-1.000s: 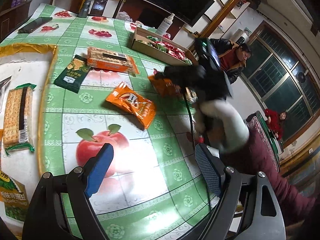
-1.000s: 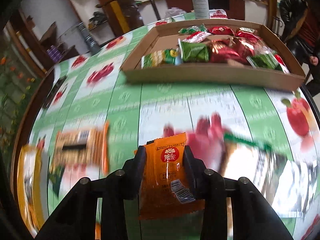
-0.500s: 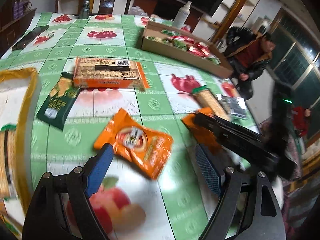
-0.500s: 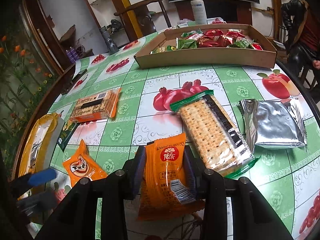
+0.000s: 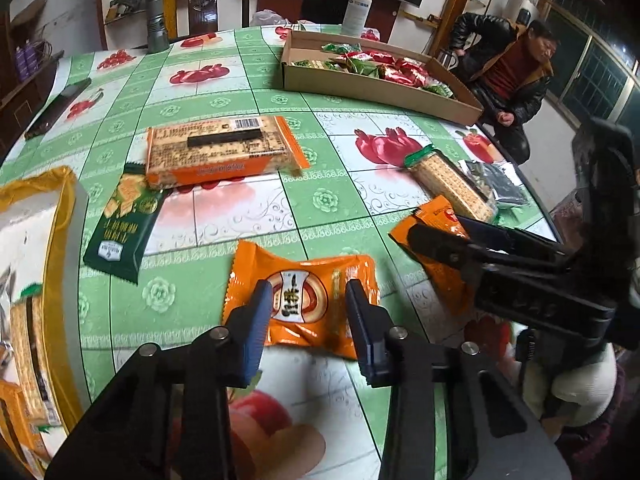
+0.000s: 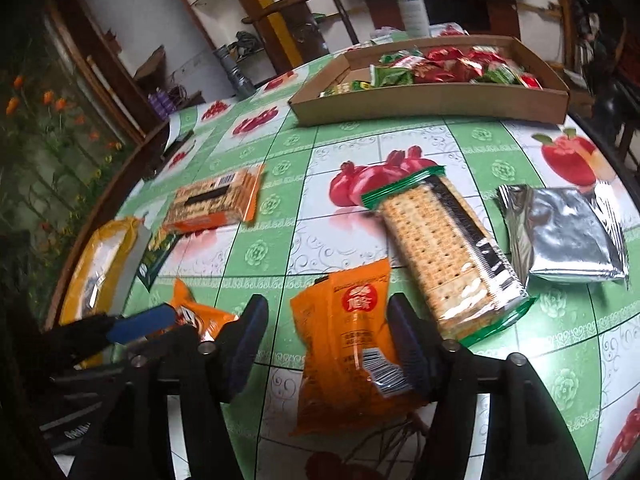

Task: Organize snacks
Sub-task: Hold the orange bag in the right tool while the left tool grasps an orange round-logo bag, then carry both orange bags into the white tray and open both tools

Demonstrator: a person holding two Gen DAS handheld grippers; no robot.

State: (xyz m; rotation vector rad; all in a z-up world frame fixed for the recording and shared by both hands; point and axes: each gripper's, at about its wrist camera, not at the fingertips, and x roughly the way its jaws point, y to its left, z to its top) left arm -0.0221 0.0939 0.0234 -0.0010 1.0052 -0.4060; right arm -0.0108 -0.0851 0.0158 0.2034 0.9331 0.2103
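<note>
Between parted left gripper (image 5: 306,300) fingers: orange snack pack (image 5: 304,300); right gripper (image 6: 326,320) wide around orange pouch (image 6: 348,344).

We see a round table (image 6: 472,148) under a green-and-white fruit-print cloth. On it lie two orange snack packets (image 5: 304,300) (image 6: 352,344), a green-edged cracker pack (image 6: 444,252) just beside a silver foil pouch (image 6: 564,236), an orange biscuit pack (image 5: 220,152) overlapping a dark green packet (image 5: 124,228), and — at the far side — a cardboard tray (image 6: 432,100) of red and green sweets with a spray bottle (image 6: 410,4) behind it.
</note>
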